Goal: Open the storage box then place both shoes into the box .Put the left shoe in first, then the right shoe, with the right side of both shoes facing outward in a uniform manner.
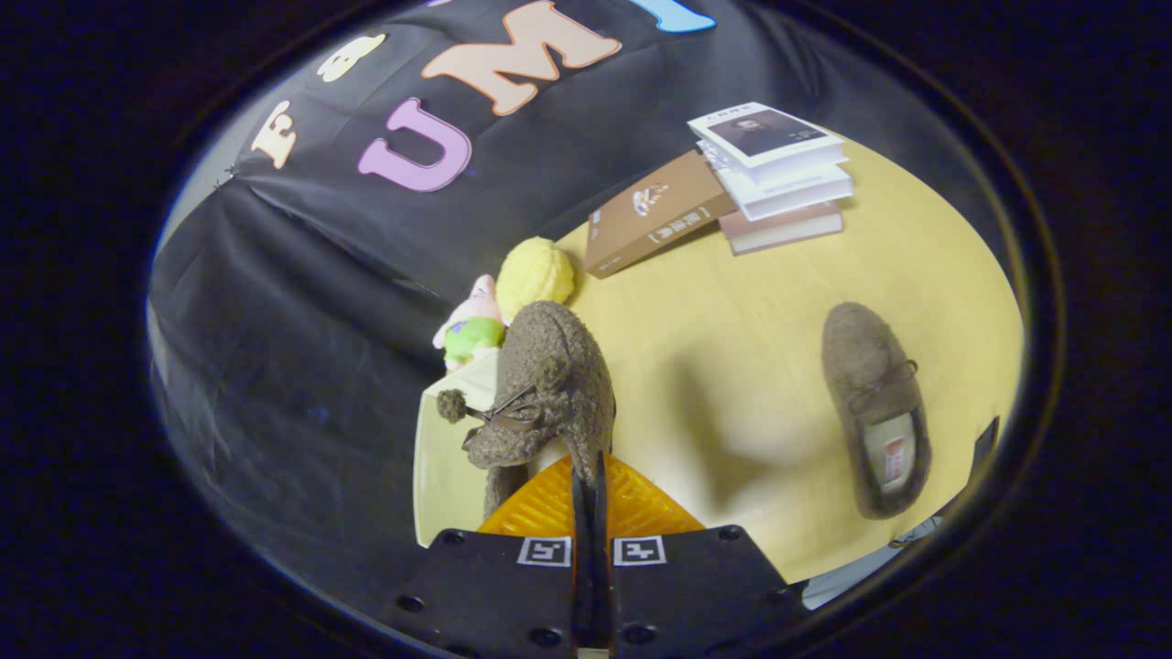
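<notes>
We see the tool [591, 476] with its two fingers pressed close together, only a thin slit between them, and the heel edge of a fuzzy brown shoe [549, 384] pinched in that slit. The shoe hangs lifted off the table [732, 302], its toe pointing away from the tool and its sole side turned toward the right; a small bow with pompoms [450, 405] dangles from it to the left of the fingers. The view is rolled, so the table slopes, which tells us the tool is held tilted and raised above the surface.

Just left of the fingers and under the held shoe we see a pale panel [439, 476] with a straight edge; we cannot tell for sure whether it is the storage box's lid or wall. Beyond the shoe sit a pink and green plush toy [472, 325] and a yellow ribbed ball [536, 275], near each other at the table's far edge.

Well to the right of the tool, the second shoe [874, 407] lies flat on the table, its opening facing up. Farther beyond, a brown book [655, 215] lies beside a stack of books [778, 174].
</notes>
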Action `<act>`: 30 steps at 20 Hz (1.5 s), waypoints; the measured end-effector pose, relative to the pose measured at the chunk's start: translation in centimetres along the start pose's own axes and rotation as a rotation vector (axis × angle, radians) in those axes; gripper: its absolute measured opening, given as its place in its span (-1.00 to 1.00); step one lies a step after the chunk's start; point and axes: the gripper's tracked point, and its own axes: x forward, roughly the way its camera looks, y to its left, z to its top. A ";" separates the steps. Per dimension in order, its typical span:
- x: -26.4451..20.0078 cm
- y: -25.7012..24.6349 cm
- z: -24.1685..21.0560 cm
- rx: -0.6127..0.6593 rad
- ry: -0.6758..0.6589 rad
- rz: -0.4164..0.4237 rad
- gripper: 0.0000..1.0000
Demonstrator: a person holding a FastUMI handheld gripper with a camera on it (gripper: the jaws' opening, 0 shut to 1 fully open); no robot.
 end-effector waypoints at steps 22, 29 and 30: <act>12.4 12.3 -10.7 -0.159 0.077 -0.067 -0.93; 16.6 12.1 -13.8 -0.149 0.132 -0.159 -0.93; 17.0 12.0 -14.4 -0.158 0.143 -0.171 -0.93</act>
